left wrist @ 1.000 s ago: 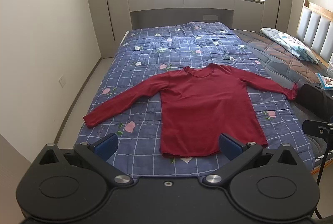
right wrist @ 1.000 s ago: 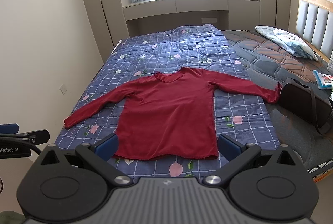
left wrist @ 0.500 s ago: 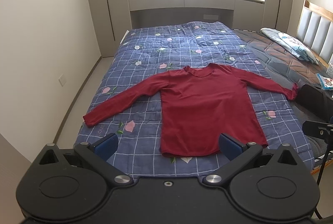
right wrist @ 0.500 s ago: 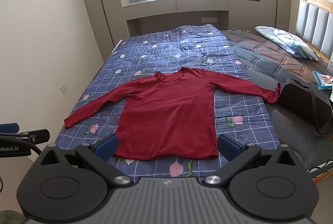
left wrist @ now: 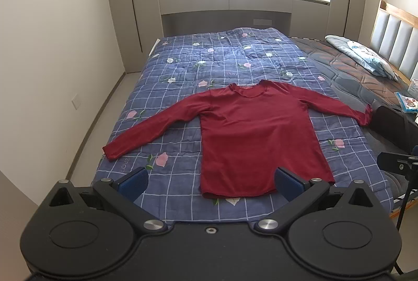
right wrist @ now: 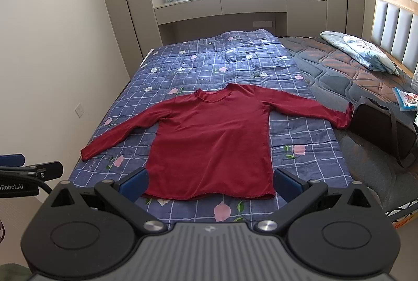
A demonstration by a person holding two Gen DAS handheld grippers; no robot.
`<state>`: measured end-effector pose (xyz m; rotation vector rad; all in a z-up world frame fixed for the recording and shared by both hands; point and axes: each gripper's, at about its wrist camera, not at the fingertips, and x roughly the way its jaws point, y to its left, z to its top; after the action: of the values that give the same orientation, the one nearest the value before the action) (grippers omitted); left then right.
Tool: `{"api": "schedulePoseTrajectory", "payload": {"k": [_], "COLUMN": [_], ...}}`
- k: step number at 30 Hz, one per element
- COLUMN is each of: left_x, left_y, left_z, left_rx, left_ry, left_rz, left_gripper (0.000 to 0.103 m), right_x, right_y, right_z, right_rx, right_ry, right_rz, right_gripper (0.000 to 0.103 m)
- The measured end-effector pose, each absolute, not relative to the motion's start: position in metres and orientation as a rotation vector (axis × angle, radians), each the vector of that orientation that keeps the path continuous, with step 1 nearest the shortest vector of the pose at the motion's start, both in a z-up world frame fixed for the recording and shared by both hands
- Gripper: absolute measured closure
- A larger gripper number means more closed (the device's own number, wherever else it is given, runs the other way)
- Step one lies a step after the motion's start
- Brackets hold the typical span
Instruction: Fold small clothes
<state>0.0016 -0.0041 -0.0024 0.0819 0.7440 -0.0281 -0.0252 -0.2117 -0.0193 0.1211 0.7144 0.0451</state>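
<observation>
A dark red long-sleeved shirt (left wrist: 256,134) lies flat, face up, on a blue checked quilt (left wrist: 235,58), both sleeves spread out and the collar toward the window. It also shows in the right wrist view (right wrist: 211,139). My left gripper (left wrist: 211,183) is open and empty, held back from the bed's near edge, short of the shirt's hem. My right gripper (right wrist: 210,183) is open and empty too, just short of the hem. Neither touches the shirt.
A dark brown bag (right wrist: 381,129) lies on the bare mattress (right wrist: 339,66) beside the right cuff. A pillow (right wrist: 363,51) lies by the headboard. A wall runs along the left with a strip of floor (left wrist: 104,108). The left gripper's side (right wrist: 28,171) shows at the left.
</observation>
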Motion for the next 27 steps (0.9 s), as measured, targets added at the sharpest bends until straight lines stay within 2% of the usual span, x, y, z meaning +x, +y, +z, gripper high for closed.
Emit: {"api": "schedulePoseTrajectory", "payload": {"k": [27], "left_x": [0.0053], "left_y": [0.0015], "left_z": [-0.0036], "left_rx": [0.081], "left_ry": [0.744], "left_rz": [-0.055], "left_gripper": [0.001], "right_x": [-0.0213], "right_y": [-0.2105], "right_z": [-0.0211], "right_rx": [0.137], "right_ry": [0.733], "right_rz": [0.022], "right_gripper": [0.0]}}
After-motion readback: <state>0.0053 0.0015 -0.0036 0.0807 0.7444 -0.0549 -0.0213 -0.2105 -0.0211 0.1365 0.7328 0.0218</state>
